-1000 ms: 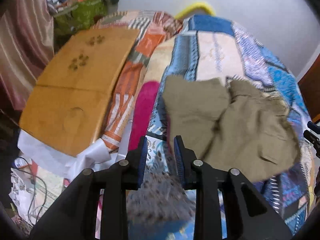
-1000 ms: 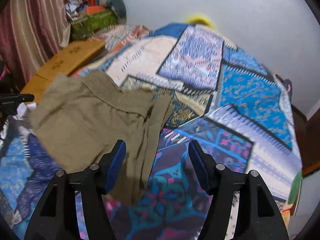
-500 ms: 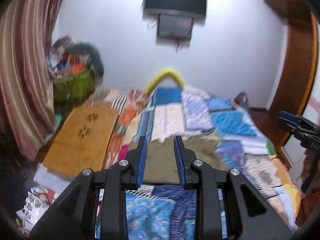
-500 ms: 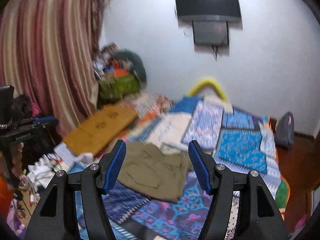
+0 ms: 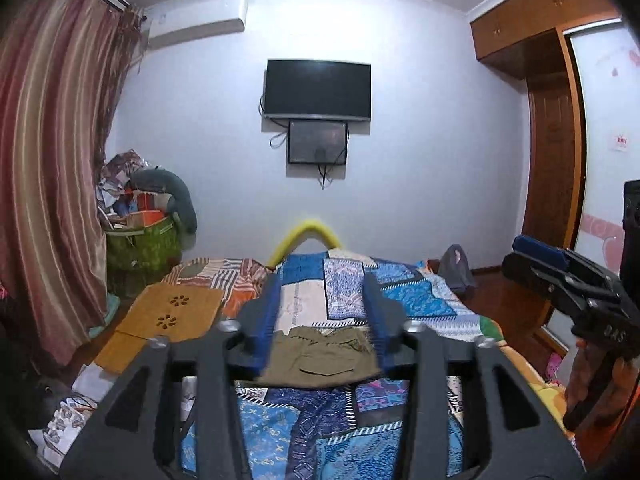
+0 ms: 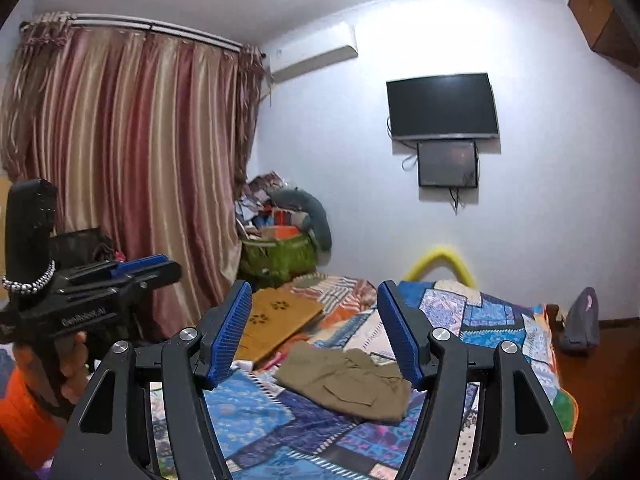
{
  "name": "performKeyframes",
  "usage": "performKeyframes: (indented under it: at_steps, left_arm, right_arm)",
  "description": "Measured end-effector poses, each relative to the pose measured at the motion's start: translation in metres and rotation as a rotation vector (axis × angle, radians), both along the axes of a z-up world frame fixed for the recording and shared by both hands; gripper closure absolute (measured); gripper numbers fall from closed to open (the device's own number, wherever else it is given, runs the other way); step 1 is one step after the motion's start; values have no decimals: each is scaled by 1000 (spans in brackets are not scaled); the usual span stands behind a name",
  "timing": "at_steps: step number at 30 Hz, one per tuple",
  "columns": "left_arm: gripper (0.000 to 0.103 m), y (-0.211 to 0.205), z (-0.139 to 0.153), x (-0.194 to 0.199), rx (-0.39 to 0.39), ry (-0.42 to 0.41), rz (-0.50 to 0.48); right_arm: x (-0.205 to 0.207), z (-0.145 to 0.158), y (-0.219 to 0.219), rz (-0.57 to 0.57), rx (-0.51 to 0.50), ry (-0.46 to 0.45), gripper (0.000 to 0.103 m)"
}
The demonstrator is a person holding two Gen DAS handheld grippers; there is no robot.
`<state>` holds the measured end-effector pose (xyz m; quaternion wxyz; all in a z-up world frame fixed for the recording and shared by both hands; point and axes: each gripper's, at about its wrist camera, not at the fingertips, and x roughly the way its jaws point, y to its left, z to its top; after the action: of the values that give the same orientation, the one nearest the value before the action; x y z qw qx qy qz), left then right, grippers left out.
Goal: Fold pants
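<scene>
Olive-green pants (image 5: 320, 358) lie folded in a compact bundle on the patchwork bedspread (image 5: 340, 440), a pocket flap facing up. They also show in the right wrist view (image 6: 348, 380). My left gripper (image 5: 322, 320) is open and empty, held well back and above the pants. My right gripper (image 6: 316, 336) is open and empty, also back from the pants. Each gripper shows in the other's view, the right one (image 5: 568, 276) at the right edge and the left one (image 6: 120, 276) at the left.
A brown cardboard sheet (image 5: 168, 320) lies left of the bed. A green basket of clutter (image 5: 140, 244) stands by the striped curtain (image 5: 52, 184). A TV (image 5: 318, 90) hangs on the far wall. A wooden wardrobe (image 5: 552, 140) is at right. A grey bag (image 6: 580, 320) sits on the floor.
Both grippers pulled back and up from the pants to a view of the whole room. The left gripper's jaws went from narrow to wide open. The pants stay on the bed.
</scene>
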<state>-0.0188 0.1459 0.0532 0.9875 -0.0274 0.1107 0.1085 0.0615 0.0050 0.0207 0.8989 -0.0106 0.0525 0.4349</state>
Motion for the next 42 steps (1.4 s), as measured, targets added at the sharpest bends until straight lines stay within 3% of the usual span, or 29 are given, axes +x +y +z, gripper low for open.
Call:
performKeyframes:
  at_steps: [1,6,10,42]
  left_arm:
    - [46,-2,0,-5,-3,-10,2]
    - [18,-9,-5,-24,-3,-35,33]
    - [1,-13,-10,-33,14,-45,57]
    - [0,-17,-28,-35,2,-11,64]
  right_arm:
    - [-4,-2,-1,-5,6,-3,27]
    - [-9,-7,-6,-19,21,25,16]
    - [-11,-10,-8,-56,28,37,0]
    - [-28,-20,-6,-76,4,58,0]
